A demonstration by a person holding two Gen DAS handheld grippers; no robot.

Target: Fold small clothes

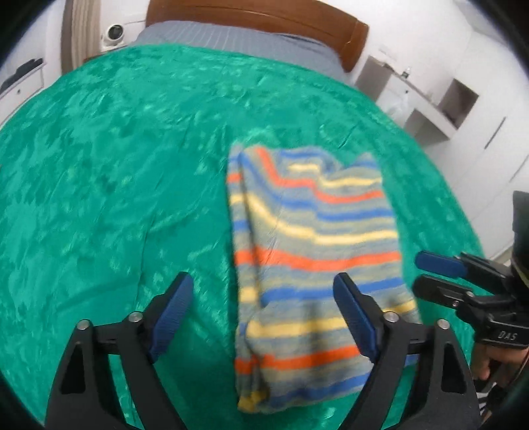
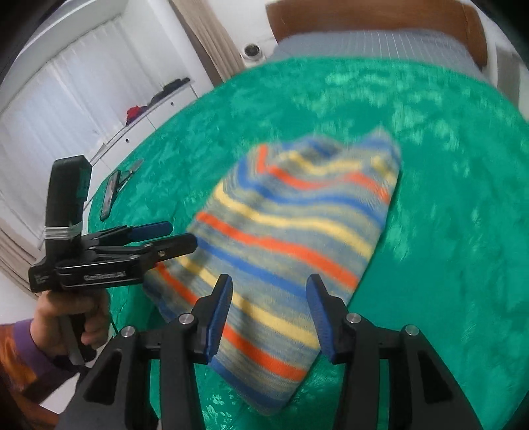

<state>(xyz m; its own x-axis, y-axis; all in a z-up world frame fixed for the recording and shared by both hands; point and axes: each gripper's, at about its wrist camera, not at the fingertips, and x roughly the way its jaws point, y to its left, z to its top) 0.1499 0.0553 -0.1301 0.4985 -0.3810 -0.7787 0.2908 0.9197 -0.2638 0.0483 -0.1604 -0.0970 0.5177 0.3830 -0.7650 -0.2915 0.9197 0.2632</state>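
A small striped garment (image 1: 310,251) in grey, blue, orange and yellow lies folded in a long rectangle on the green bedspread (image 1: 115,165); it also shows in the right wrist view (image 2: 284,238). My left gripper (image 1: 264,291) is open and empty, hovering over the garment's near left part. My right gripper (image 2: 269,294) is open and empty above the garment's near end. In the left wrist view the right gripper (image 1: 426,274) shows at the right edge, jaws apart. In the right wrist view the left gripper (image 2: 178,235) shows at the left, just beside the garment's edge.
The bedspread (image 2: 446,215) covers a bed with a wooden headboard (image 1: 258,20) at the far end. A dark phone (image 2: 110,195) and a small tool lie near the bed's left edge. White shelves (image 1: 439,99) stand right, a white cabinet (image 2: 139,122) left.
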